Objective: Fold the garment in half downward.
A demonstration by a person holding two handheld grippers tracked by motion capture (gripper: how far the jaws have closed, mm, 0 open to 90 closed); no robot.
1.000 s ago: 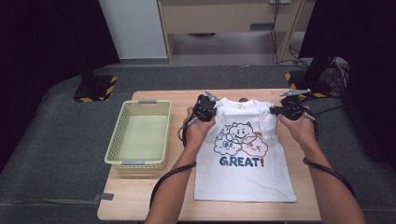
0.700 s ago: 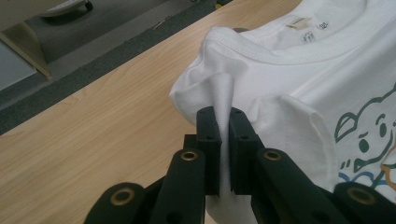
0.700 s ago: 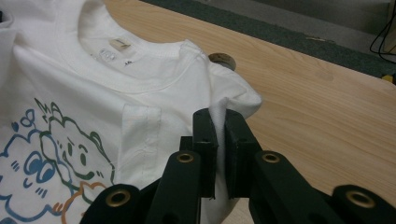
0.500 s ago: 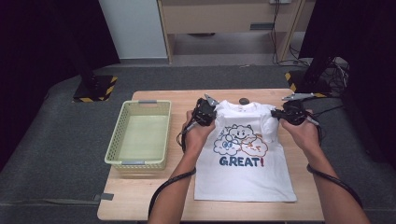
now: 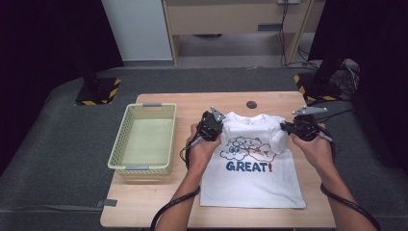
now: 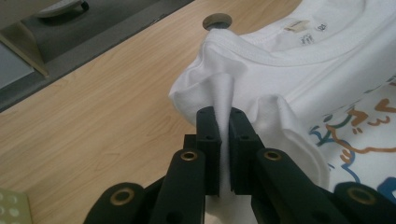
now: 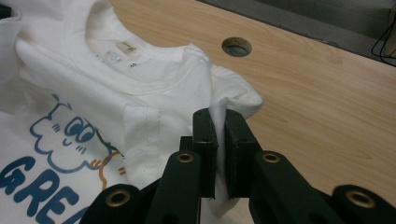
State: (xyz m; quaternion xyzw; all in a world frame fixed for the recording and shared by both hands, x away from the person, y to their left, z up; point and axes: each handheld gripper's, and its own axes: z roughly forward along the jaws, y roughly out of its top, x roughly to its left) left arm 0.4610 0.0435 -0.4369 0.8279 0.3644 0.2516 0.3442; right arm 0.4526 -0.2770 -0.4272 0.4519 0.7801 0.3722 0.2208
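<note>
Shirt (image 5: 252,178): white cotton-like knit cloth, soft, matt; ribbed collar, stitched hems; print flat, matt, blue and orange; small woven label inside neck.
Left tongs (image 6: 223,140): black plastic, matt, slightly grainy; brass-coloured metal rivets, dull shine.
Right tongs (image 7: 220,140): same black matt plastic, same brassy rivets.
Tabletop (image 5: 159,202): light wood-look surface, visible grain, smooth, faint satin sheen; round grey plastic cap (image 5: 251,104) in hole.
Basket (image 5: 122,163): pale yellow-green plastic, perforated walls, smooth, low gloss.
Floor (image 5: 53,163): dark grey carpet, rough, matt.
</note>
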